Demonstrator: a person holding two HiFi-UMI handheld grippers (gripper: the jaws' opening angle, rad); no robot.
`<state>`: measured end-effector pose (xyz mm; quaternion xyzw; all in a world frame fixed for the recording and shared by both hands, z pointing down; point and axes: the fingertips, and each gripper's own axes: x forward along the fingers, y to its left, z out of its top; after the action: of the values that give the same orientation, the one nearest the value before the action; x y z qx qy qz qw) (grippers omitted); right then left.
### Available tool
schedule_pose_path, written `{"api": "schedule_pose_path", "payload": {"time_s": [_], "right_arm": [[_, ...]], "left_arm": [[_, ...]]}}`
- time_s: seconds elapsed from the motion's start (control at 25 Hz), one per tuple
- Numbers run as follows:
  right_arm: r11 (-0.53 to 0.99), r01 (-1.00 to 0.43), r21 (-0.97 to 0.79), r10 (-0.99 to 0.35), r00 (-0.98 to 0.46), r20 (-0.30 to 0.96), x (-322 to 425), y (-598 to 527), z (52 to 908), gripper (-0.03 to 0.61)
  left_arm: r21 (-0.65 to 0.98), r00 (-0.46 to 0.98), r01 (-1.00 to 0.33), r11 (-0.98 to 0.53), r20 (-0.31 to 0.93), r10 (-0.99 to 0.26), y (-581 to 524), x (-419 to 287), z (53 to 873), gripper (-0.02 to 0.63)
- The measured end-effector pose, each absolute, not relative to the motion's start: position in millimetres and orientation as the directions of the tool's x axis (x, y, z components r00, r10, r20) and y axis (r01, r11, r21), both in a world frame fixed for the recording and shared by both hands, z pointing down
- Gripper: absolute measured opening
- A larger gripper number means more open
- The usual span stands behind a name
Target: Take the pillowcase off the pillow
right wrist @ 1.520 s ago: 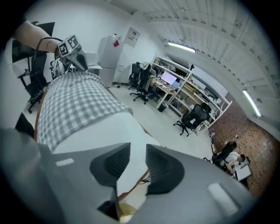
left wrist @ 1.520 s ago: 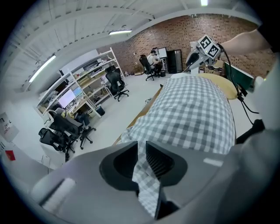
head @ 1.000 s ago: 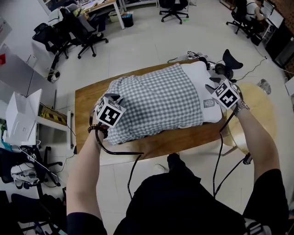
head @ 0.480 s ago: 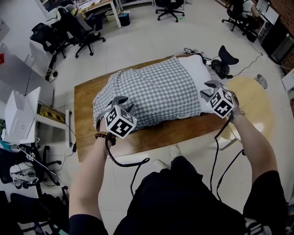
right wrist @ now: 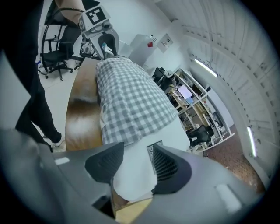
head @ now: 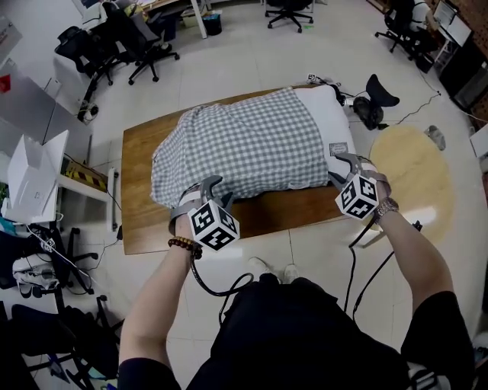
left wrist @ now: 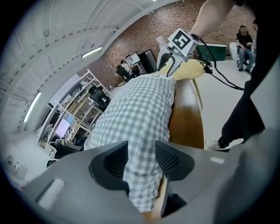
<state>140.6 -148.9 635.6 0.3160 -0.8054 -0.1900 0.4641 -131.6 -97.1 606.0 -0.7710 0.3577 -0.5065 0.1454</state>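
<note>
I see a wooden table (head: 137, 175) on a white tiled floor (head: 244, 68). Just right of it stands a round yellow stool (head: 415, 171), and beyond the table's far right corner lies a black thing (head: 379, 95) I can't identify. On the left is a white cabinet (head: 34, 183). Black office chairs (head: 130, 42) crowd the far left. A person (head: 404, 23) sits far right. The left gripper view gives me a brick wall (left wrist: 144, 35) and shelves (left wrist: 65, 118).
</note>
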Motion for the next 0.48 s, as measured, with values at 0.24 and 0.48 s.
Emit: {"api": "schedule_pose_path", "payload": {"time_s": [0.24,0.48], "right_arm": [[0.704,-0.261,0.661,-0.706,-0.358,0.611,148.9,-140.2,659.0,0.212],[0.676,-0.221,0.703,-0.729,-0.336,0.596,162.4,-144.3,673.2,0.224]], "left_arm": [[-0.598,0.155,-0.417,-0.684,0.695,-0.702,-89.7,-120.7,638.1,0.198],[-0.642,0.049,-0.400,-0.654,0.698,-0.715,-93.0,-122.6,669.0,0.216]]}}
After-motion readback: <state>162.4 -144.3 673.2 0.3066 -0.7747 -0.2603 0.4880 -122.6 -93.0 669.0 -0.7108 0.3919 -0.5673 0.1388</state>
